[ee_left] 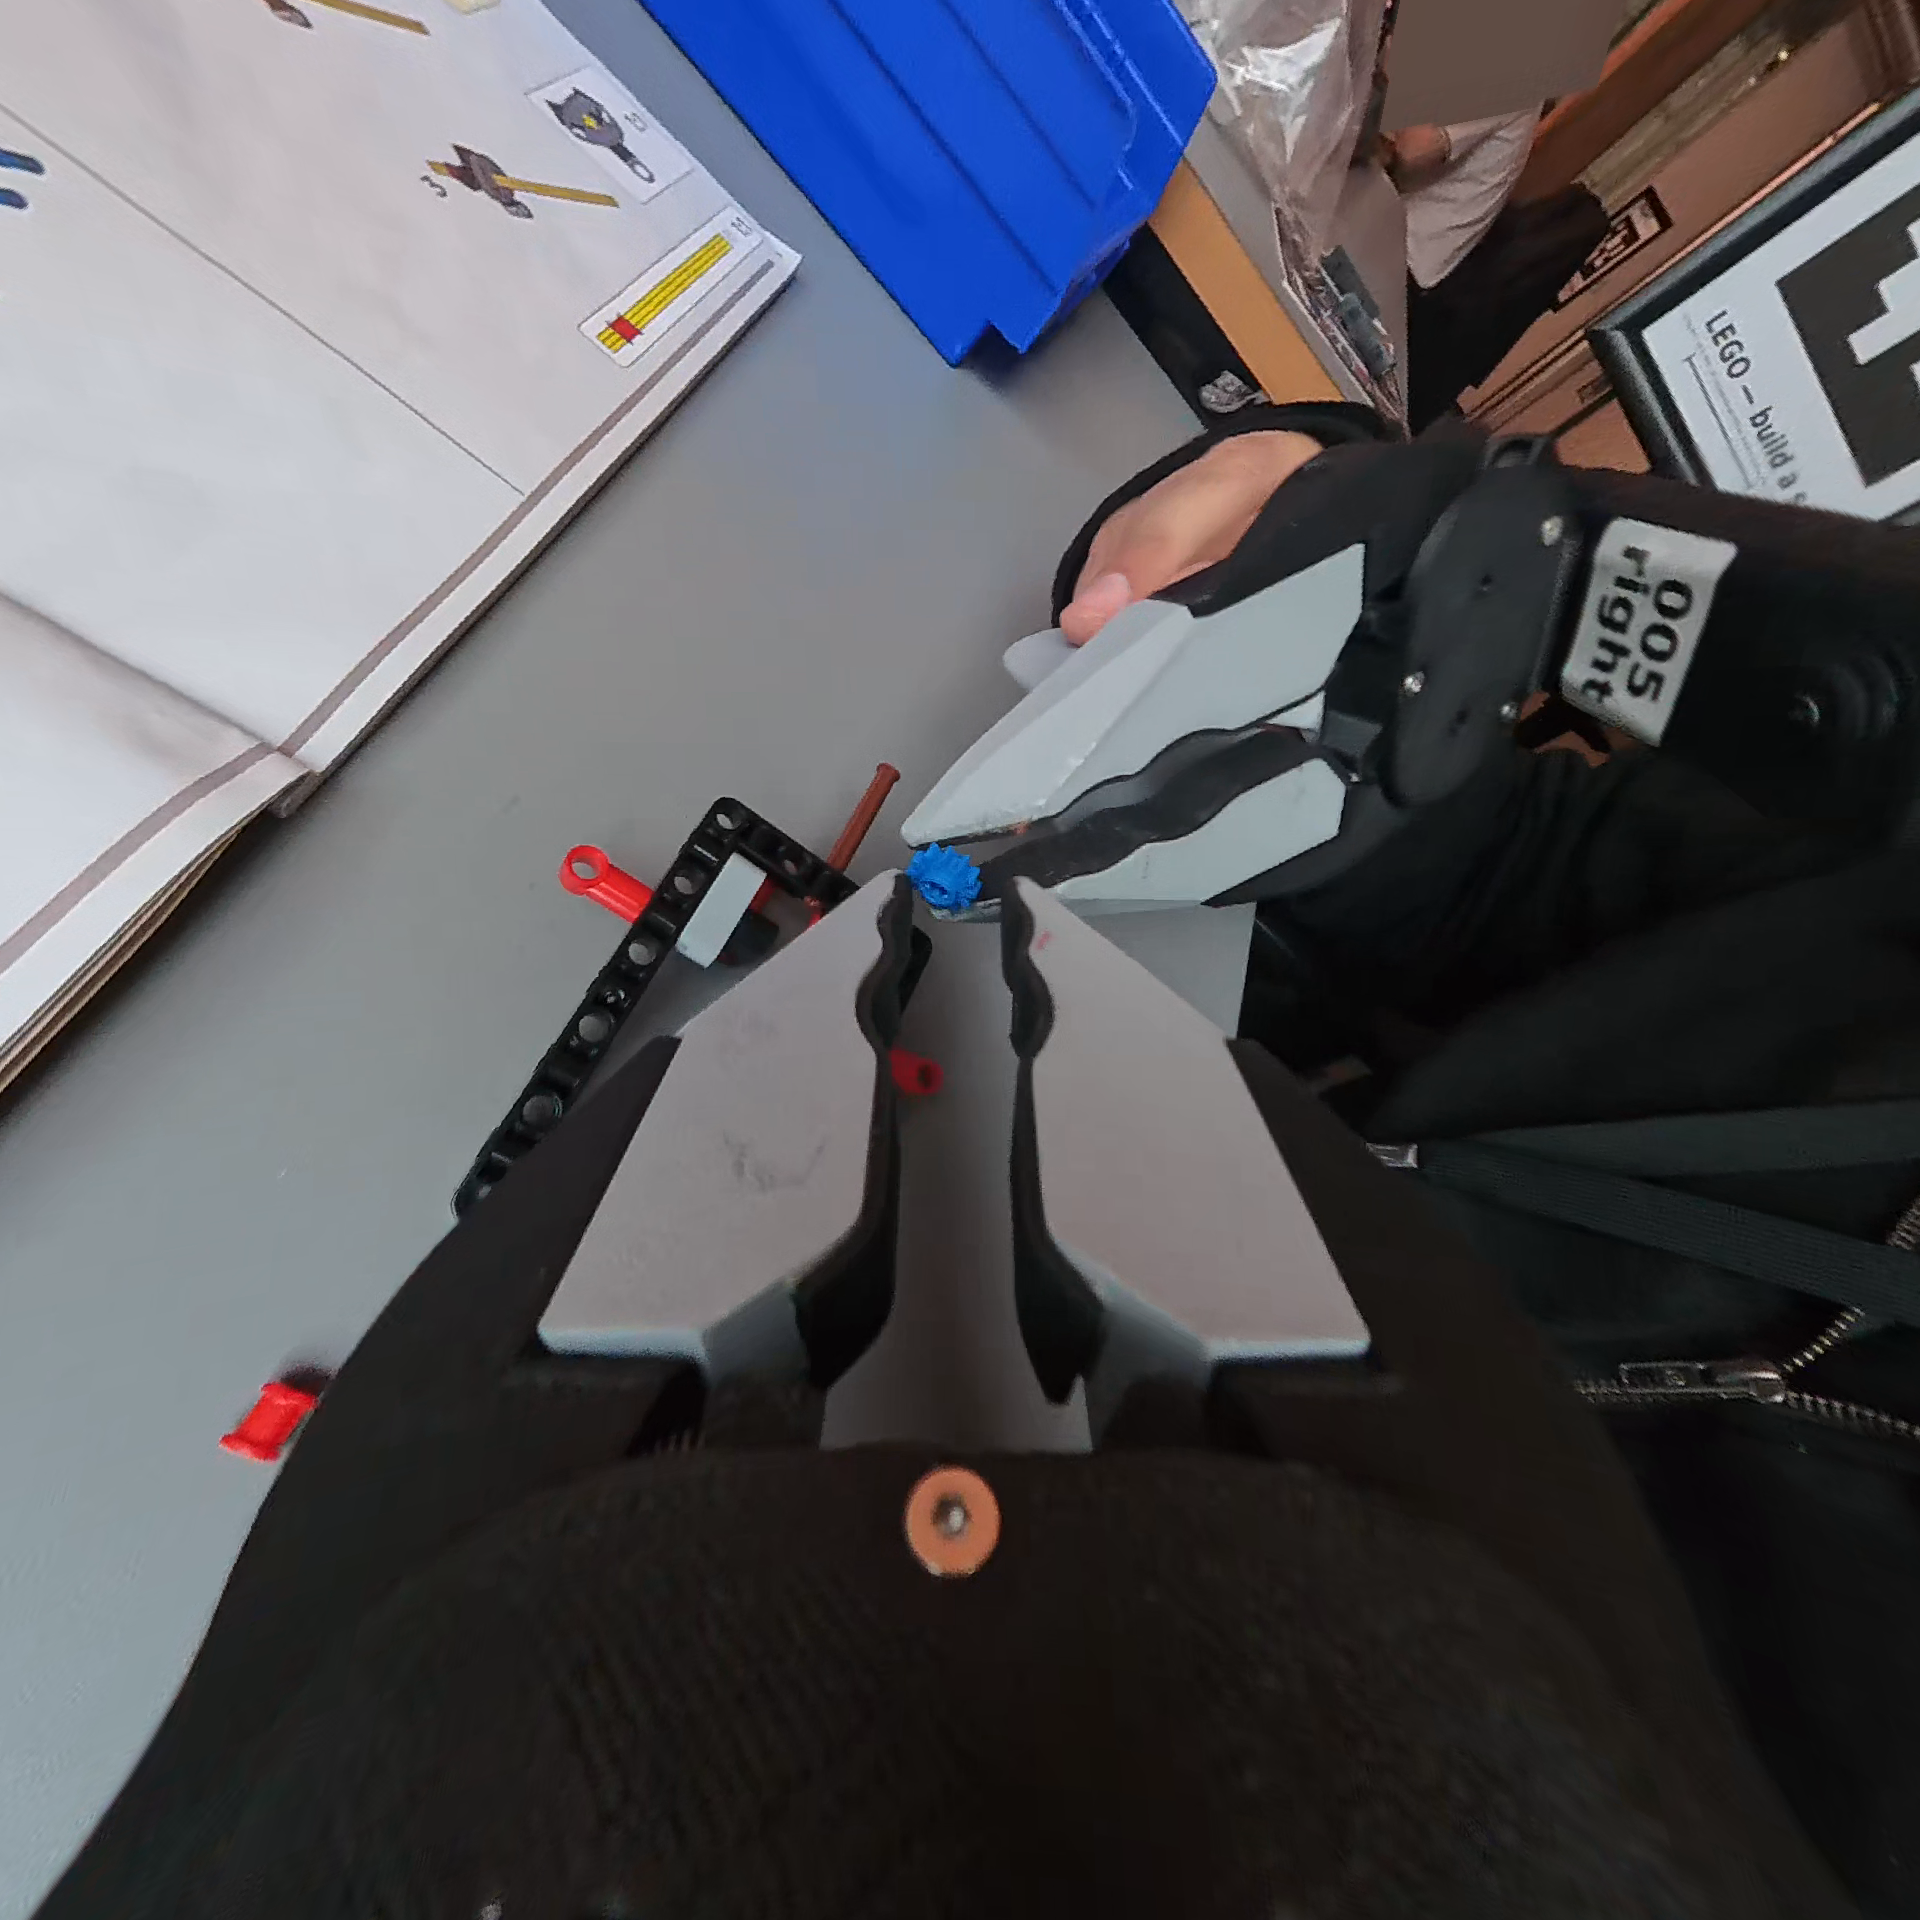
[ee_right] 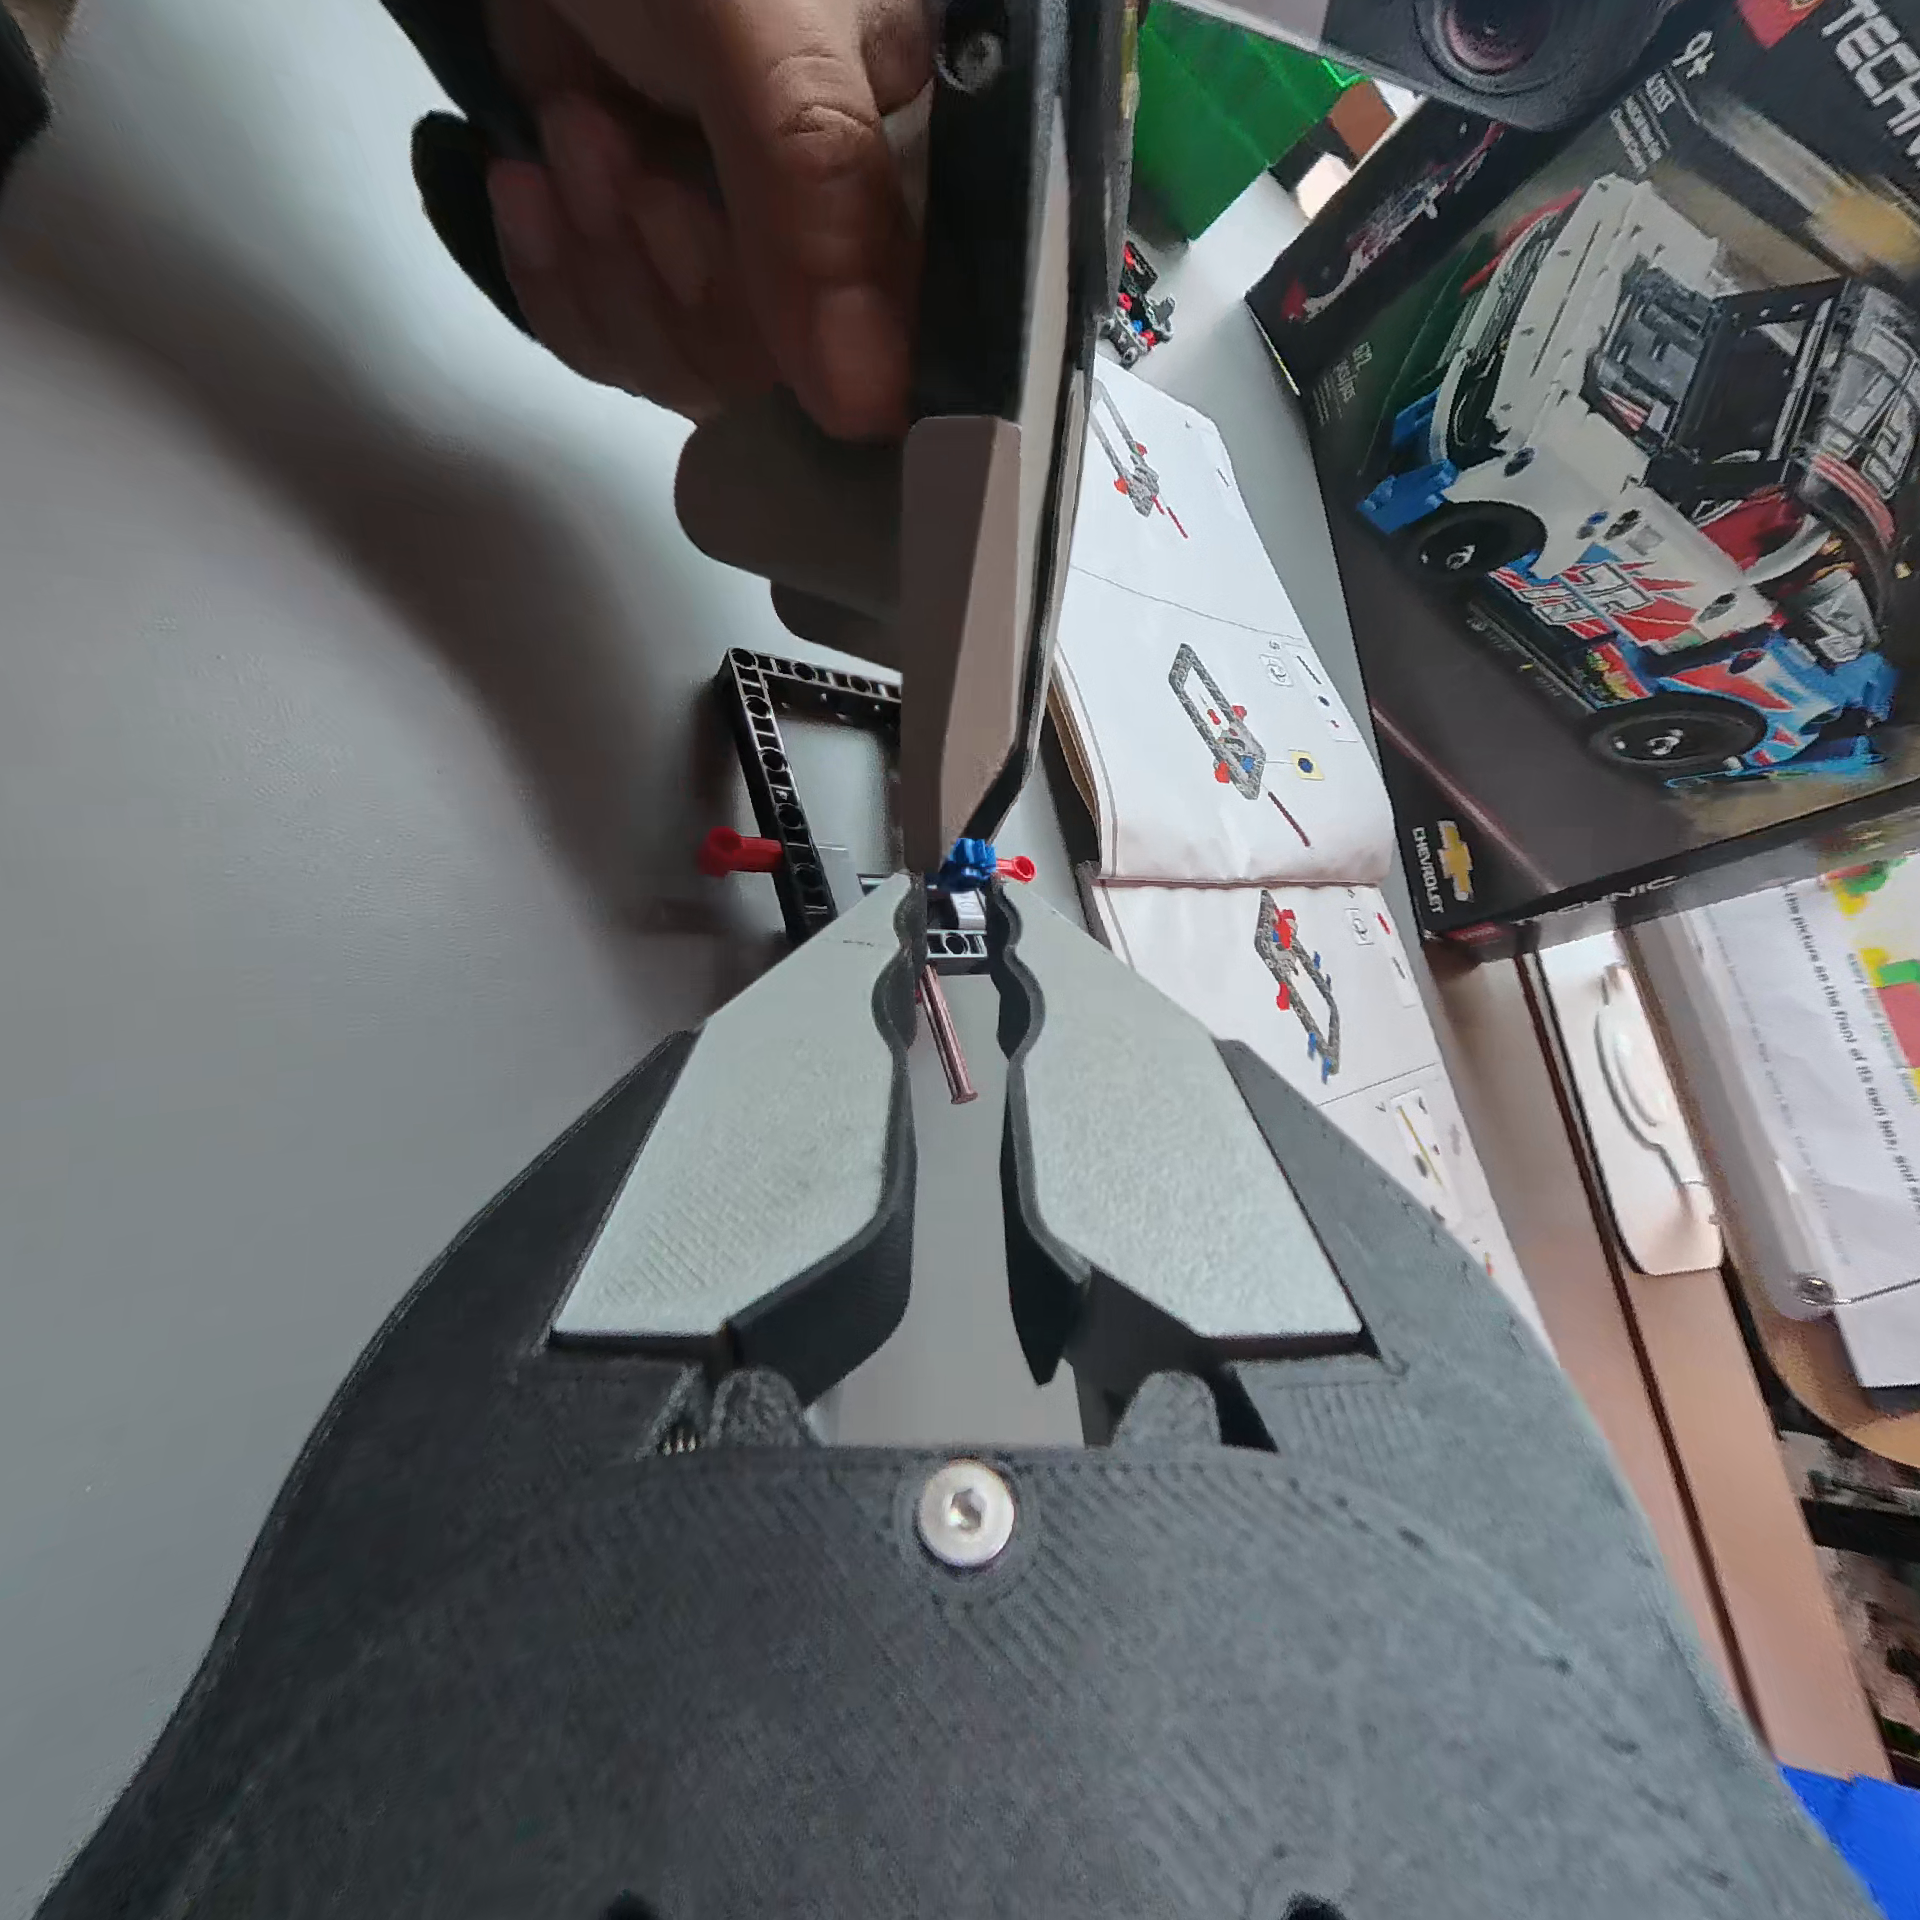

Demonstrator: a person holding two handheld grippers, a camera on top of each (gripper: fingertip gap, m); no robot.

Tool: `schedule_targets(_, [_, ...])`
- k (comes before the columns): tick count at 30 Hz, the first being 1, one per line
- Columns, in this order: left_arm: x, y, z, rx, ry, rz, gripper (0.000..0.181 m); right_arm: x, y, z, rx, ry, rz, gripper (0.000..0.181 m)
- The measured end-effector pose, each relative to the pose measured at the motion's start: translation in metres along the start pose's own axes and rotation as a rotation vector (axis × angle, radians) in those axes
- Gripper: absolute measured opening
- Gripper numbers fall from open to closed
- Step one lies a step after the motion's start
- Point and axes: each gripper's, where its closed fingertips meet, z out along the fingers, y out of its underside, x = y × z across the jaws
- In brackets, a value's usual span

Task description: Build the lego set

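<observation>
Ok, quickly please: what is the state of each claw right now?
Left claw: open, holding nothing.
Right claw: closed on the blue gear.

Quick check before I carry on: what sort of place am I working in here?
Probably a workshop or lab bench set up for toy building: a grey table holding an open instruction booklet, a blue parts bin and the set's box.
</observation>
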Motion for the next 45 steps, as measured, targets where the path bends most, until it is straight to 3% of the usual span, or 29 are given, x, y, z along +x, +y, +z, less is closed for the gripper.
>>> schedule_targets(10, [-0.006, 0.003, 0.0, 0.021, -0.027, -0.047, 0.01, -0.002, 0.004, 0.004, -0.085, 0.078, -0.158, 0.008])
schedule_targets(25, [-0.01, 0.003, 0.001, 0.018, -0.107, 0.036, 0.009, 0.0, 0.006, 0.006, -0.113, 0.1, -0.184, 0.008])
schedule_targets(31, [-0.011, 0.004, -0.002, 0.039, -0.062, -0.037, 0.009, -0.005, 0.011, 0.008, -0.103, 0.035, -0.101, 0.011])
schedule_targets(35, [-0.012, 0.006, -0.001, 0.045, -0.032, -0.076, 0.009, -0.003, 0.004, 0.002, -0.036, 0.0, -0.024, 0.007])
schedule_targets(40, [-0.014, 0.003, -0.004, 0.074, 0.013, -0.146, 0.009, 0.005, 0.01, -0.011, -0.004, -0.022, 0.021, 0.014])
schedule_targets(45, [-0.017, 0.005, -0.007, 0.081, 0.056, -0.227, 0.009, 0.007, 0.031, -0.028, 0.033, -0.203, 0.227, 0.028])
